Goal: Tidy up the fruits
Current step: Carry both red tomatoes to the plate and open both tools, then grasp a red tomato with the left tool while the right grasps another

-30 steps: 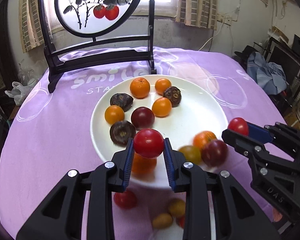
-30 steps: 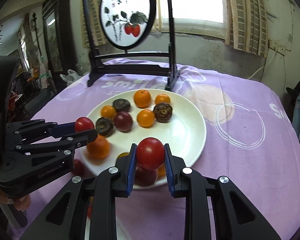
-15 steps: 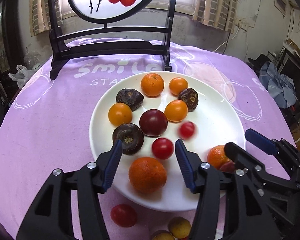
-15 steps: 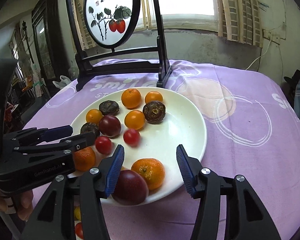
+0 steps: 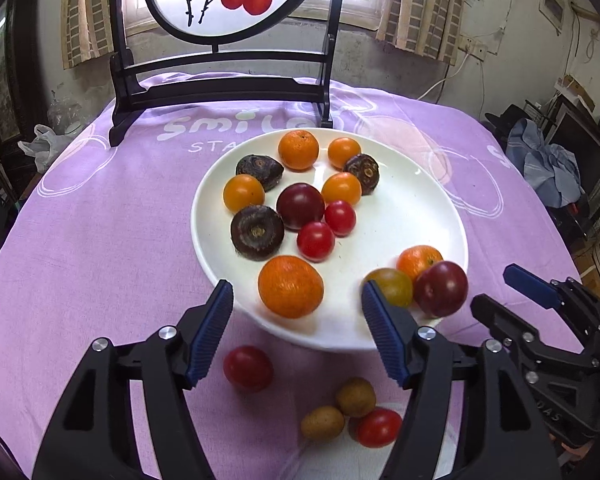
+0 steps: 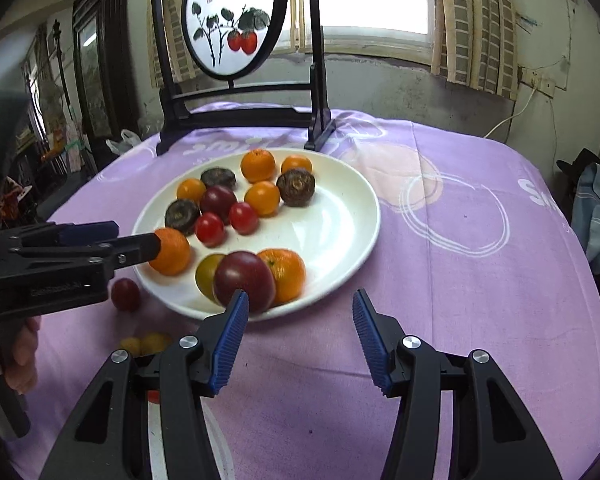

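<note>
On the purple tablecloth [image 5: 100, 240] a white plate [image 5: 412, 216] is sitting in front of us, carrying most of the fruit. The pieces are round, so we are finding no clear long axis; the dark brown fruit [image 5: 257, 232] is turning its ringed end up toward the left camera. Two red cherry tomatoes [image 5: 315, 241] are lying touching each other near the plate's middle, beside a dark plum [image 5: 300, 206]. A large orange [image 5: 290, 286] is resting at the near rim, and a purple plum [image 6: 244, 281] is sitting against a smaller orange [image 6: 286, 274] and a greenish tomato [image 6: 208, 274].

Off the plate, a loose red tomato [image 5: 248, 367] is lying on the cloth just beside the rim, with two small yellow-brown fruits [image 5: 340, 410] and another red tomato [image 5: 378, 426] nearer us.

We are holding the left gripper [image 5: 296, 332] spread wide and empty, its blue pads [image 5: 210, 336] flanking the large orange without touching it. We are holding the right gripper [image 6: 298, 340] equally wide apart, gripping nothing, over the cloth at the plate's near edge.

The cloth is showing white lettering, "Smile" with "STA" below; the standing screen [image 6: 236, 16] behind is showing painted persimmons and characters too small to read.
</note>
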